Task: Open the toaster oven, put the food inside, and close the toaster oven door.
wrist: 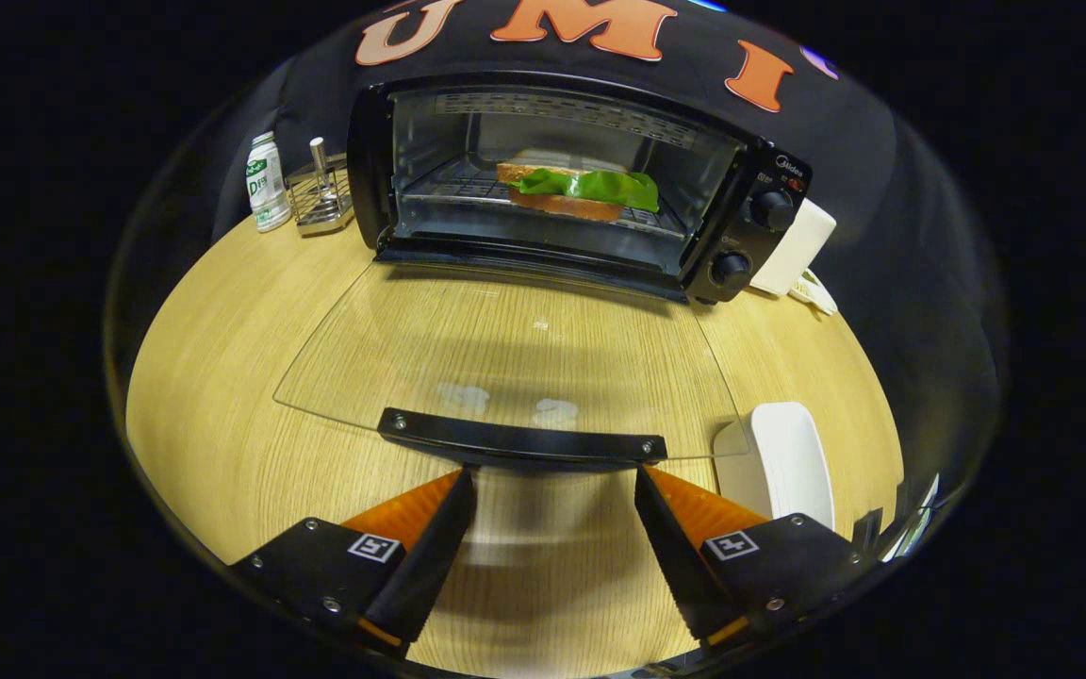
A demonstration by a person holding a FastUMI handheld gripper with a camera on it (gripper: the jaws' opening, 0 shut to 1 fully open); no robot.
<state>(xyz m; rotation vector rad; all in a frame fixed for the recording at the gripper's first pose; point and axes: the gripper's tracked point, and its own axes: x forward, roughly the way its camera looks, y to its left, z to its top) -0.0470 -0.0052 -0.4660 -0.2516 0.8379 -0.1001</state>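
Just under the door handle, the tool is spread wide, gripping nothing.

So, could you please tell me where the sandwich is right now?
The sandwich lies on the rack inside the open oven, beyond the lowered door and the open tongs.

Sandwich inside toaster oven, glass door down, gripper jaws apart beneath handle.

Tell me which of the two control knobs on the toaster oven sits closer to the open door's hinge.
The lower knob, on the toaster oven control panel. It sits just above the hinge edge of the glass door; the upper knob is higher.
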